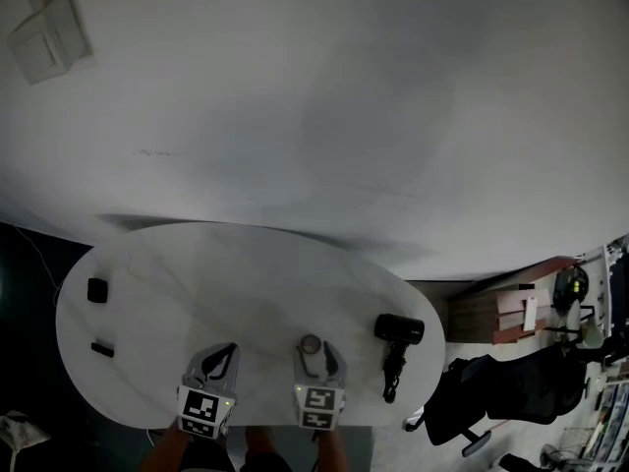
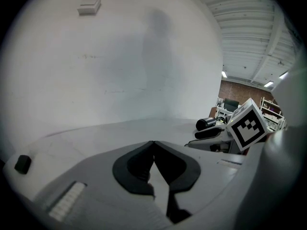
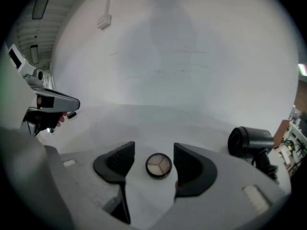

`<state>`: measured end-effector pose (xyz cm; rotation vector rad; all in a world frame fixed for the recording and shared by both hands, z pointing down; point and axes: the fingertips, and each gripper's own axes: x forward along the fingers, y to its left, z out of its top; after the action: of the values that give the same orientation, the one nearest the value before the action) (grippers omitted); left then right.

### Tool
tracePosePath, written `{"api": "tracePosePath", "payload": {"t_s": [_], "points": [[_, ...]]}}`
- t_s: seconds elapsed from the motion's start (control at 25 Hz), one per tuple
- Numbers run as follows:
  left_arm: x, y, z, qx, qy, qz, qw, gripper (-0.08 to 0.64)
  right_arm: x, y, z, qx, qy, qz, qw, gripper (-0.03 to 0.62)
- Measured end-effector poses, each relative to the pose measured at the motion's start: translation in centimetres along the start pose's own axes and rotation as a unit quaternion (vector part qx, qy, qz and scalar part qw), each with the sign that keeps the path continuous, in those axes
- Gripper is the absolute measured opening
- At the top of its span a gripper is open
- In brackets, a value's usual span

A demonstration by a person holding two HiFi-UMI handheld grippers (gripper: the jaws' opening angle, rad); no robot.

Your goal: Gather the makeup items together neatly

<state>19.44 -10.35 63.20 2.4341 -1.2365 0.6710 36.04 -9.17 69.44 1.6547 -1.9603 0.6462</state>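
While right claw (image 3: 153, 146) gapes, compact (image 3: 159, 165) lies untouched between jaws; left claw (image 2: 153, 143) closed.

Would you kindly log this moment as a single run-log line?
left gripper: shut, empty | right gripper: open, round compact between jaws, untouched | hair dryer: far right

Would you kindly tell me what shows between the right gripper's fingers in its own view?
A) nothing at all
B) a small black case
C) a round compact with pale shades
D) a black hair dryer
C: the round compact lies on the table between the open fingers of the right gripper, with neither finger touching it.
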Motion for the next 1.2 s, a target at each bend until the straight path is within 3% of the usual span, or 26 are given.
{"api": "tracePosePath", "payload": {"t_s": [0.56,1.2], "points": [[-8.5,3.7,7.4,0.022,-0.094,0.045,0.9943,0.011,-7.0,6.2,10.4,-0.037,-0.119,0.018,0.992,0.24],[-18.8,8.2,10.5,0.018,-0.166,0.113,0.9794,0.011,-13.3,15.7,18.1,-0.085,-0.231,0.053,0.968,0.041]]}}
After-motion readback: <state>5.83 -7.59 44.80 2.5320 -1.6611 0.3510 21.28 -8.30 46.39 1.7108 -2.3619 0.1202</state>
